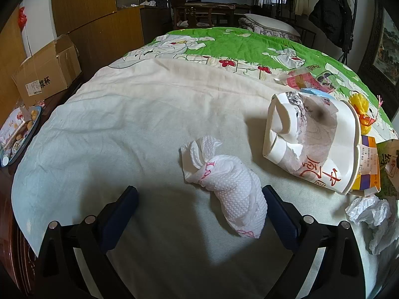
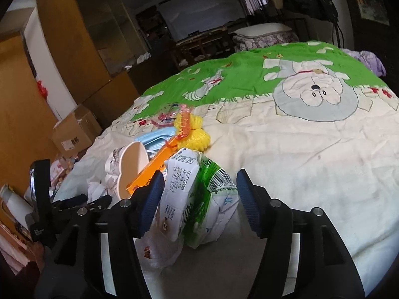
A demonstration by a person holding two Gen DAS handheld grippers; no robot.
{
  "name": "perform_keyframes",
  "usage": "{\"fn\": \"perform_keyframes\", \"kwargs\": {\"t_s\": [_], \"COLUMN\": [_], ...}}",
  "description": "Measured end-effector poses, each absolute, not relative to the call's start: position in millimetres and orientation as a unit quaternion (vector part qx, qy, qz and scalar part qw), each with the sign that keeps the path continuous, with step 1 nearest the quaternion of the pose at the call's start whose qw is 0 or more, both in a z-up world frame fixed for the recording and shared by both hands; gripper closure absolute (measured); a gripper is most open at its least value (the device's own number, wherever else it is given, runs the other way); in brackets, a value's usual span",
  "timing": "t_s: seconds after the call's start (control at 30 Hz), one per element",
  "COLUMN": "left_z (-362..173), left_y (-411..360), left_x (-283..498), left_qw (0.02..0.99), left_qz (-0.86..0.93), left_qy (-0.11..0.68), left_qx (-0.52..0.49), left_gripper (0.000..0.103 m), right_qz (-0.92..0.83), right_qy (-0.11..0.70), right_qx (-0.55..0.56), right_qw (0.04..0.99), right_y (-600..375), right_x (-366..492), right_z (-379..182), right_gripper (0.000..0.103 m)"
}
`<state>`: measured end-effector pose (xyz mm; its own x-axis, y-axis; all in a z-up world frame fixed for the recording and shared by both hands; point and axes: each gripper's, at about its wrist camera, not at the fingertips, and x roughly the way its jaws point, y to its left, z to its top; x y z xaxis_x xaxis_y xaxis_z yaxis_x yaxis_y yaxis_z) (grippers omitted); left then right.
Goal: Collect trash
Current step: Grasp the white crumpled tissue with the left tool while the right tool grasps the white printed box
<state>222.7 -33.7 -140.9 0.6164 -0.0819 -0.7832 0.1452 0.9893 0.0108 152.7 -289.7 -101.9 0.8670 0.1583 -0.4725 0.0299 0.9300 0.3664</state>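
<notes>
Left view: your left hand-held gripper (image 1: 200,206) stands wide over the bed (image 1: 124,124), a rolled tissue (image 1: 224,186) between its fingers, touching the right one. Ahead right, a crushed cup (image 1: 311,144) bears red Chinese characters; a box (image 1: 47,77) far left reads "浆杯". Open bedding lies ahead left.

Right view: your right hand-held gripper (image 2: 198,200) is half open around a green wrapper (image 2: 199,199) with a barcode, the right pad clear. Only here is the bed clear to the right.

Both grippers are black plastic frames. The left gripper (image 1: 199,196) and right gripper (image 2: 199,186) carry ribbed dark-blue pads (image 2: 152,194). Round silver screws (image 2: 125,202) stud the arms.
</notes>
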Motion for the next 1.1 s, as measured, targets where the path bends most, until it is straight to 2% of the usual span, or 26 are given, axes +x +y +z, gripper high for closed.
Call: {"fn": "perform_keyframes", "kwargs": {"t_s": [0.1,0.3,0.4,0.47,0.5,0.53,0.67,0.77,1.0,1.03,1.1], "left_z": [-140.9,-140.7,-140.7,-140.7,-140.7,-140.5,-138.8,-135.2,-131.1,-130.6,-129.5], "left_y": [-33.8,-33.3,-33.3,-33.3,-33.3,-33.3,-31.8,-28.2,-22.8,-23.3,-25.1], "left_x": [222.7,222.5,222.6,222.6,222.6,222.5,220.8,218.9,225.4,225.9,226.3], "left_qw": [0.898,0.898,0.898,0.898,0.898,0.898,0.898,0.898,0.897,0.898,0.899], "left_qz": [-0.063,-0.063,-0.063,-0.063,-0.063,-0.064,-0.065,-0.068,-0.065,-0.066,-0.072], "left_qy": [0.433,0.433,0.433,0.433,0.433,0.434,0.433,0.433,0.436,0.434,0.431], "left_qx": [0.036,0.036,0.037,0.036,0.036,0.036,0.036,0.034,0.024,0.025,0.030], "left_gripper": [0.006,0.006,0.006,0.006,0.006,0.006,0.007,0.014,0.015,0.018,0.031], "right_qz": [0.034,0.032,0.030,0.028,0.029,0.028,0.024,0.021,0.024,0.022,0.022], "right_qy": [0.277,0.309,0.309,0.304,0.296,0.283,0.282,0.294,0.298,0.297,0.296], "right_qx": [0.189,0.253,0.248,0.233,0.229,0.219,0.204,0.210,0.214,0.214,0.213], "right_qw": [0.941,0.916,0.918,0.923,0.927,0.933,0.937,0.932,0.930,0.930,0.931], "right_y": [-289.2,-309.5,-307.3,-302.6,-301.2,-298.3,-294.0,-295.9,-297.6,-297.5,-297.3], "right_x": [158.6,172.0,171.7,170.8,168.5,164.0,163.8,168.2,170.2,170.1,170.5], "right_z": [-108.6,-126.4,-127.3,-125.0,-123.1,-120.2,-117.6,-120.1,-121.9,-121.9,-121.8], "right_gripper": [0.030,0.029,0.029,0.033,0.042,0.046,0.047,0.046,0.045,0.046,0.046]}}
